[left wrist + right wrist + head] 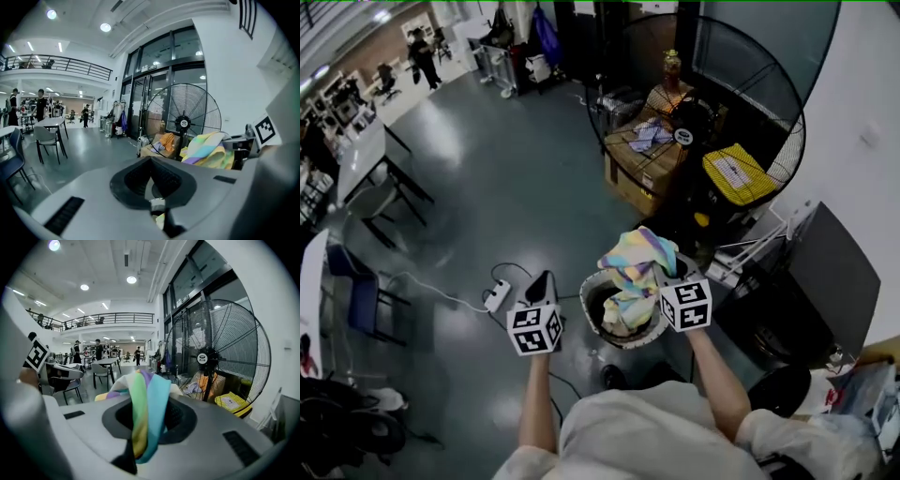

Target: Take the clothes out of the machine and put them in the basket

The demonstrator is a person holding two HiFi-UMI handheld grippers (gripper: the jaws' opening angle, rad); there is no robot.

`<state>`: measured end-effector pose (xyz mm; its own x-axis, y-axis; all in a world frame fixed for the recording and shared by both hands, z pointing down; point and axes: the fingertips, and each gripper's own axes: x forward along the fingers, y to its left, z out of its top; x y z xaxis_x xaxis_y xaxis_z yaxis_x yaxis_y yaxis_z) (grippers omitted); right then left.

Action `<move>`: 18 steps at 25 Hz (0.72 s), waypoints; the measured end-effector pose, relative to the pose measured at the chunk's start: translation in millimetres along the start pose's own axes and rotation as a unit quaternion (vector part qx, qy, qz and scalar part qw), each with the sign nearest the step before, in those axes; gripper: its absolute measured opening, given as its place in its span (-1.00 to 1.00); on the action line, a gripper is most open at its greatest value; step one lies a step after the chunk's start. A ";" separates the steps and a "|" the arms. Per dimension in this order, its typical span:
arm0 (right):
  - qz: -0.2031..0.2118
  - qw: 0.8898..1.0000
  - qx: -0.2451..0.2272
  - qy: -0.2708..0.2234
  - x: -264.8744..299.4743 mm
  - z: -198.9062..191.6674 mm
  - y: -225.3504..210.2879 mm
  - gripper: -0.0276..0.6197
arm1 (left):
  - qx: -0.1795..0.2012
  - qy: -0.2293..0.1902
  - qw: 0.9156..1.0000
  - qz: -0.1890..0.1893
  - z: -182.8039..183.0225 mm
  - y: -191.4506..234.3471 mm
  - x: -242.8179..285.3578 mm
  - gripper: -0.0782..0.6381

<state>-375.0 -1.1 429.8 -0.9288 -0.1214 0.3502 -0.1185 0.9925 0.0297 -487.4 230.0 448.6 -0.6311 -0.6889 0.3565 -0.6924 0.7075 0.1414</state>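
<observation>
My right gripper (658, 269) is shut on a pastel striped cloth (637, 255), which hangs bunched just over a round basket (592, 287) on the floor. More cloth lies inside the basket. In the right gripper view the cloth (143, 404) drapes out between the jaws of the right gripper (145, 430). My left gripper (542, 281) is held left of the basket with its dark fingers drawn to a point, shut. The left gripper view shows the left gripper (154, 183) with nothing clear between its pads, and the cloth (208, 150) off to the right.
A large floor fan (703, 112) stands behind the basket, with a cardboard box (642, 164) and a yellow block (733, 173) by it. A white power strip (497, 296) and its cable lie on the floor at left. Tables and chairs (370, 173) stand far left. A dark appliance (825, 272) is at right.
</observation>
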 end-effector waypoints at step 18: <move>0.117 0.987 -0.020 0.107 58.9 -116.2 17.4 -0.64 | -0.052 0.056 0.995 0.068 -70.9 -16.2 30.0 -0.73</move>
<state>-391.0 10.6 559.7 -0.8328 0.1134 0.5419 0.1086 0.9932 -0.0410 -470.4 209.0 522.5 -0.6688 -0.5682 0.4794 -0.5603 0.8091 0.1774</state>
